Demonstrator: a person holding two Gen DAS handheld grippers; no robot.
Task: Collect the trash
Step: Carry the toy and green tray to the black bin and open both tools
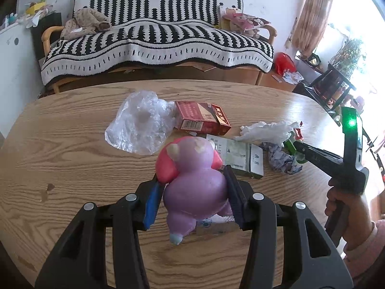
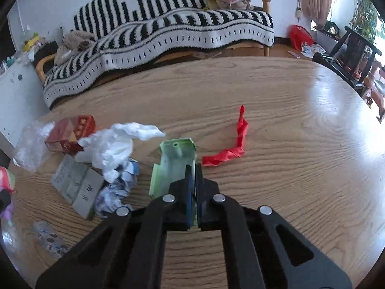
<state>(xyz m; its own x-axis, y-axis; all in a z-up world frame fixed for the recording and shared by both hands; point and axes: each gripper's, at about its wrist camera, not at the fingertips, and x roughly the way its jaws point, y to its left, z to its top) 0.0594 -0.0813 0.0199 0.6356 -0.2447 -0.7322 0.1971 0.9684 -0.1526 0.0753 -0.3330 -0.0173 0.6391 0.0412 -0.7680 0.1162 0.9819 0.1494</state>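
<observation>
My left gripper (image 1: 192, 180) is shut on a purple and pink squishy toy (image 1: 192, 180), held just above the wooden table (image 1: 72, 156). My right gripper (image 2: 193, 168) is shut on the edge of a flattened green carton (image 2: 173, 166); it also shows at the right of the left wrist view (image 1: 296, 144). Trash lies between them: a clear plastic bag (image 1: 139, 125), a red box (image 1: 202, 118), white tissue (image 2: 115, 144), a grey-green box (image 2: 77, 185), a crumpled blue-white wrapper (image 2: 118, 190) and a red twisted wrapper (image 2: 233, 144).
A clear printed wrapper (image 2: 48, 238) lies near the table's front left edge. A striped sofa (image 1: 156, 36) stands behind the table. A dark chair (image 2: 356, 55) and red bag (image 2: 300, 36) are on the floor at the right.
</observation>
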